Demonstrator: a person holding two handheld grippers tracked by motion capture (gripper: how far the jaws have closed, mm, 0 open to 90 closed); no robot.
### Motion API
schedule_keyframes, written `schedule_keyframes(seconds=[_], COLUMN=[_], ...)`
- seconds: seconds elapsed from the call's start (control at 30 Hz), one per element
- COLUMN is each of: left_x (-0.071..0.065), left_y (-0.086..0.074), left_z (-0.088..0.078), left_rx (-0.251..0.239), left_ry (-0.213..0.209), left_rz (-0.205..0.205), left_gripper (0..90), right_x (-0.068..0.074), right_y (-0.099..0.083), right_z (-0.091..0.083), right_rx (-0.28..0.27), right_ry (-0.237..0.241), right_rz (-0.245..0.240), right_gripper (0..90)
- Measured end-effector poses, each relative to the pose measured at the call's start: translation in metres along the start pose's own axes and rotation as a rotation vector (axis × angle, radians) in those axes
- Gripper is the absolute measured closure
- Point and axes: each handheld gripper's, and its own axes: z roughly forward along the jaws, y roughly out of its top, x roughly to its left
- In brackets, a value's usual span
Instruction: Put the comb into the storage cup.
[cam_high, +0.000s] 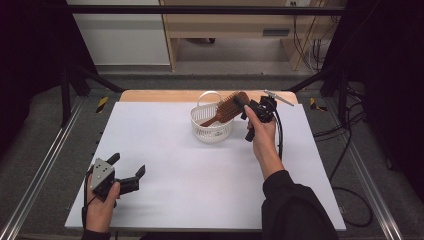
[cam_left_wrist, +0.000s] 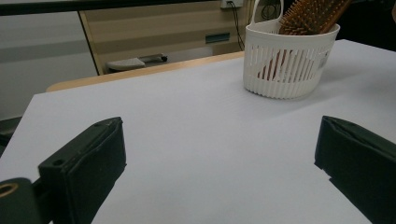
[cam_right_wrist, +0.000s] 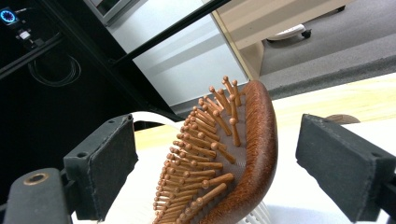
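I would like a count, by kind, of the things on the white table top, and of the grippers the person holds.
Wooden hairbrush: 1, standing in the basket
White basket: 1
Grippers: 2, left gripper and right gripper, both open
Total: 4

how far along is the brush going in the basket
Nearly done, it seems: the wooden hairbrush stands handle-down in the white basket, head leaning over the rim. The right gripper has its jaws open either side of the head, pads clear. Left to do: draw that gripper away. The left gripper sits open, apart.
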Motion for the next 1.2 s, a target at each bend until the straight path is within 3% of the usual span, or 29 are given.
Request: schedule_keyframes(seconds=[0.97, 1.2], left_x=[0.002, 0.003], left_y=[0.0, -0.001], left_z=[0.0, -0.001], left_rx=[-0.003, -0.004], left_ry=[0.013, 0.02], left_rz=[-0.001, -0.006], left_gripper=[1.7, 1.6], right_x=[0.003, 0.002], right_y=[0.017, 0.021], right_z=[-0.031, -0.041], right_rx=[-0.033, -0.039], right_ry=[0.001, 0.027], right_rz=[-0.097, -0.116], right_gripper=[8.4, 7.8])
